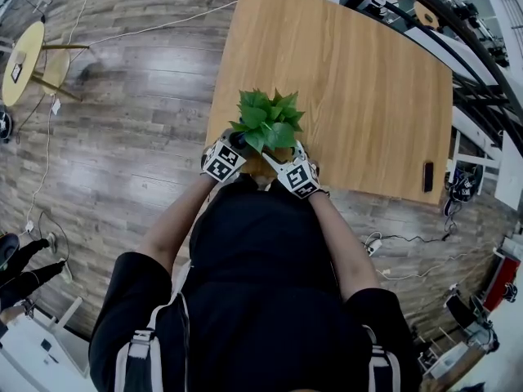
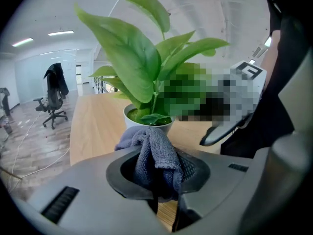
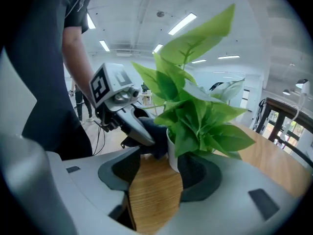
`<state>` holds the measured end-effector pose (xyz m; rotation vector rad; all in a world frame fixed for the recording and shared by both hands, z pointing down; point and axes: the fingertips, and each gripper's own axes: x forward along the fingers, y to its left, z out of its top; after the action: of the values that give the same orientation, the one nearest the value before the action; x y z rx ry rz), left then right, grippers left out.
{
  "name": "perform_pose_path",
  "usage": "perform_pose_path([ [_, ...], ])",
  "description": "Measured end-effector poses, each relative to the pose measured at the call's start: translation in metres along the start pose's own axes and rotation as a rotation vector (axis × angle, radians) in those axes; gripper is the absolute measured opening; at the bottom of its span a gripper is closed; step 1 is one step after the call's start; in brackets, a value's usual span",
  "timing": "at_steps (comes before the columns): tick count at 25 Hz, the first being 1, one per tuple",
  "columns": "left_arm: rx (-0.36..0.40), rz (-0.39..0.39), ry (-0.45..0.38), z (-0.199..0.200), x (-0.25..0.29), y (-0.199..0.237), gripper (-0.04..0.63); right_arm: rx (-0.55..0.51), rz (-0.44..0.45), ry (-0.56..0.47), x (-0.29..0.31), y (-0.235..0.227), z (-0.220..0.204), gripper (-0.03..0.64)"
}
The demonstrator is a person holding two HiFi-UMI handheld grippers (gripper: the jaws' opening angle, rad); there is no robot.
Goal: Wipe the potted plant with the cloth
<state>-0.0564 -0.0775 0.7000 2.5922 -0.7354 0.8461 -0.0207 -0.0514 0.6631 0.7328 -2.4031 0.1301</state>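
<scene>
The potted plant stands near the front edge of the wooden table, its broad green leaves hiding the pot from above. In the left gripper view the white pot is just beyond the jaws. My left gripper is shut on a bunched grey-blue cloth. In the right gripper view that cloth touches the left side of the pot. My right gripper is open, holds nothing, and sits close on the pot's other side. From above, the left gripper and right gripper flank the plant.
A small dark device lies at the table's right front corner. Cables run over the wooden floor. A yellow round side table stands at far left. An office chair is beyond the table.
</scene>
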Motion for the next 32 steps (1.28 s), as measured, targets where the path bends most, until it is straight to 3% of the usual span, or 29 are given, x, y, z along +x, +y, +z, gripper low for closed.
perform_pose_path([
  [3,-0.03,0.026,0.005,0.0,-0.001,0.01,0.114,0.023,-0.003,0.024,0.002,0.0,-0.01,0.242],
  [7,-0.039,0.036,0.013,-0.001,-0.001,0.015,0.114,0.185,-0.128,0.033,-0.004,-0.037,-0.027,0.242],
  [9,-0.036,0.039,0.02,-0.002,0.0,0.017,0.114,0.197,-0.161,0.01,-0.006,-0.052,-0.022,0.242],
  [14,-0.035,0.041,0.024,0.001,0.003,0.013,0.114,0.13,-0.112,-0.009,0.002,-0.051,-0.005,0.242],
  [18,-0.045,0.026,0.022,0.001,0.003,0.006,0.114,0.148,-0.135,-0.013,0.002,-0.05,-0.005,0.242],
  [25,0.02,-0.053,0.029,-0.001,0.004,-0.022,0.114,0.176,-0.147,-0.024,0.002,-0.046,-0.004,0.242],
  [29,-0.006,-0.04,0.016,-0.002,0.005,-0.013,0.114,0.142,-0.102,-0.029,0.003,-0.035,0.001,0.242],
  [32,-0.001,-0.037,0.008,0.001,0.007,-0.011,0.114,0.059,-0.011,-0.014,0.006,-0.009,0.004,0.242],
])
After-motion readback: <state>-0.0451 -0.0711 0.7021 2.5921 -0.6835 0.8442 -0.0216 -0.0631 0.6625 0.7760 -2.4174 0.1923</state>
